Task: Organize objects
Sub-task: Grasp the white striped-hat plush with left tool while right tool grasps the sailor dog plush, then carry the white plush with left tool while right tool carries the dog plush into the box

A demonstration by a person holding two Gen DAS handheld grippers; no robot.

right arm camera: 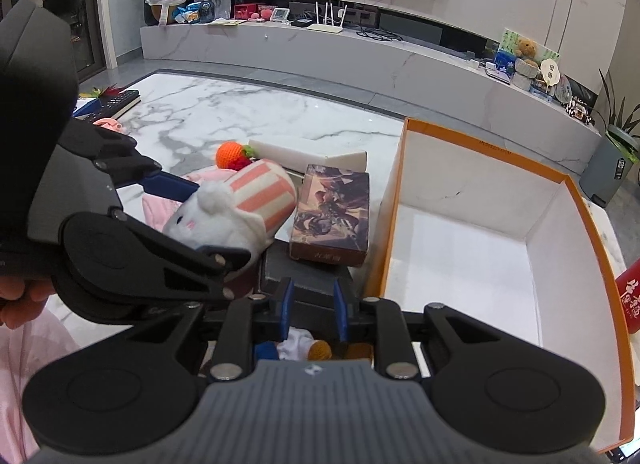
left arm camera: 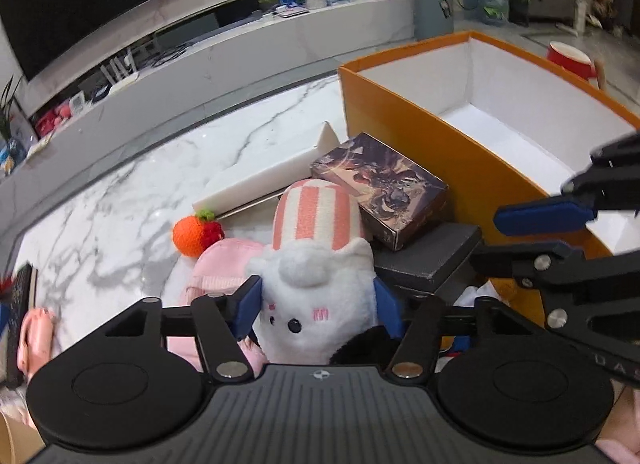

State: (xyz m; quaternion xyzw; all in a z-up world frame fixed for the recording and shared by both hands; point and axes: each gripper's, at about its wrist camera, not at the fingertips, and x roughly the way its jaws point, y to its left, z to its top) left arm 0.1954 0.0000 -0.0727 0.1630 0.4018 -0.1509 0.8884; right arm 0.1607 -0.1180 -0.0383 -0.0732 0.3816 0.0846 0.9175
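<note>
**Toys and boxes crowd the bench beside an open box**

On the bench, the open box stands at right. Just left of it a card box rests tilted, its near end on a flat case. A plush toy lies left of the card box, touching it, between the jaws of the left gripper. Behind the plush sit a knitted fruit and a long block. A cloth lies under the plush. A remote lies far left. The right gripper hangs over the flat case's near edge.
</note>
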